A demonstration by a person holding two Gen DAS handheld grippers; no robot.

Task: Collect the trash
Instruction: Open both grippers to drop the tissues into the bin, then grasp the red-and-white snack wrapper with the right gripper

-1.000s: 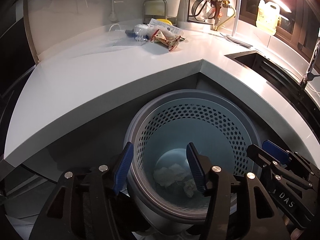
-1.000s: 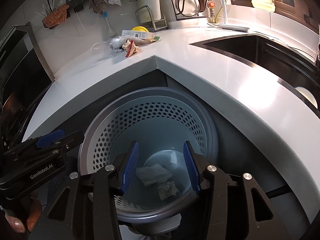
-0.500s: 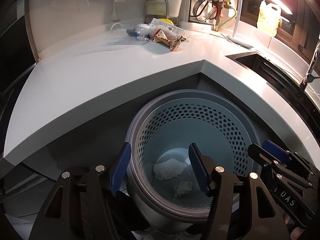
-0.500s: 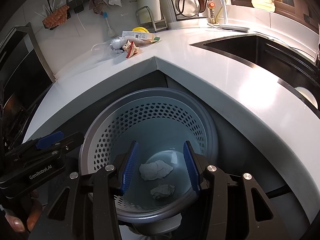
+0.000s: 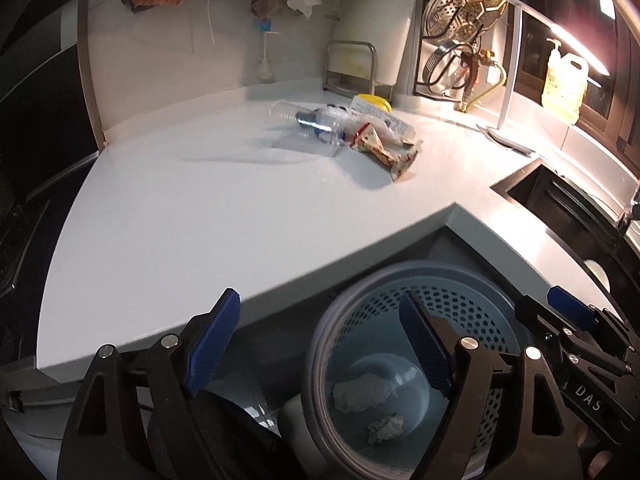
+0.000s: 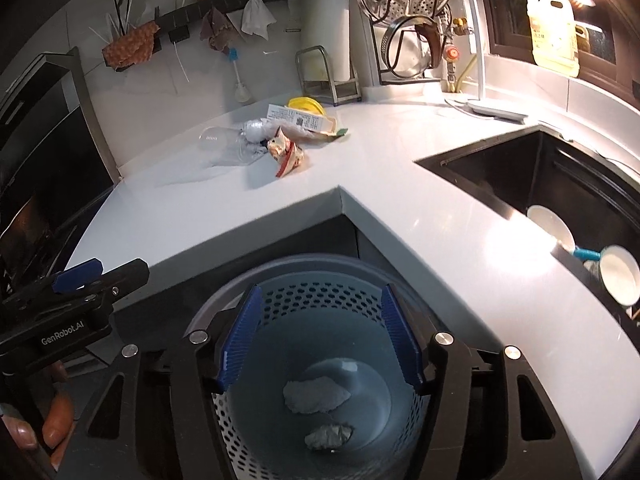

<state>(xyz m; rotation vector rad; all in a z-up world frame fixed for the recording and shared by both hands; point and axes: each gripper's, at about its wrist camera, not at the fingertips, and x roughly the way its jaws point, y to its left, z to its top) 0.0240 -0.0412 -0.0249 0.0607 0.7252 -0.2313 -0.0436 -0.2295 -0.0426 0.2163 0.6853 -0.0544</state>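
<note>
Blue perforated bin (image 6: 320, 308) sits tucked under the corner of the white countertop (image 5: 208, 220), and two crumpled wads of tissue (image 6: 316, 396) lie on its floor, one flatter piece and a smaller ball (image 6: 329, 436) just beside it. Right gripper (image 6: 320, 340) hangs directly over the bin mouth, its blue pads spreading apart as we watch, nothing between them but the view down into the basket. Left gripper (image 5: 316, 348) is alongside, jaws also widening and standing very broad, empty too, one pad over the counter edge and the other over the bin rim. Up on the counter near the back wall, more trash waits in a heap: a crinkled red-and-cream wrapper (image 5: 386, 152), a clear plastic cup (image 6: 224, 146) lying on its side, a printed packet (image 6: 300, 120) and a yellow lid (image 6: 306, 105) behind them, all touching or nearly so. Off to the right, the dark sink (image 6: 532, 176) holds white bowls (image 6: 618, 280).
</note>
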